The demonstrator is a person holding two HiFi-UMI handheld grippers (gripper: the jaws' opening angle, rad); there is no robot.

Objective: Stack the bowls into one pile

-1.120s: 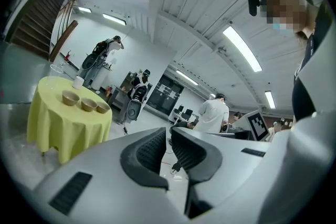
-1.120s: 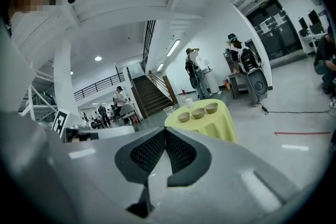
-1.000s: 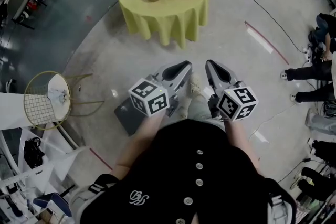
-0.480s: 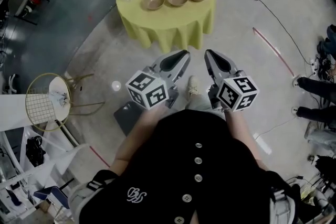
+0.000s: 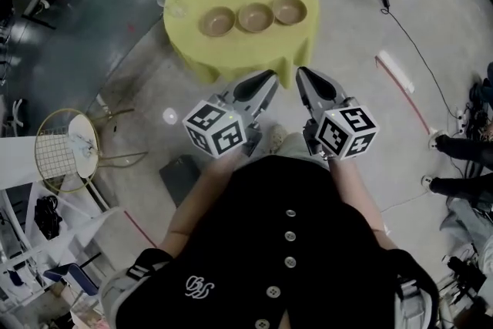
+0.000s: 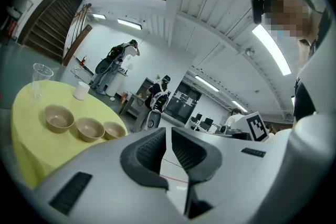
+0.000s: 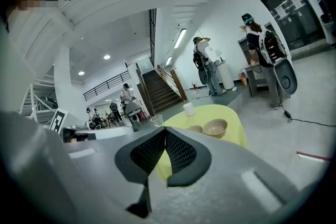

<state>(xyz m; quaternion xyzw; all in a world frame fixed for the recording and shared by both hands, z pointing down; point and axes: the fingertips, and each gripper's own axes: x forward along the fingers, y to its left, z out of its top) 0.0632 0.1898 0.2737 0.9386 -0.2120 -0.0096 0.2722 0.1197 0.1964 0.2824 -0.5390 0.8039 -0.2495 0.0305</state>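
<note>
Beyond the closed right tool (image 7: 163, 131) only two bowls (image 7: 215, 127) show; left tool (image 6: 167, 131) likewise closed.

Lab hall: staircase (image 7: 160, 93), concrete floor (image 5: 354, 50)

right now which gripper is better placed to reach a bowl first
Right, narrowly: the right gripper points almost at the end bowl, while the left gripper aims past the table. Both are shut.

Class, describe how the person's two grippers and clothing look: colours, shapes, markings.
Both the left gripper and right gripper have light grey, tapering shells with dark textured pads. Each carries a cube of black-and-white square markers. The person wears a black buttoned top.
</note>
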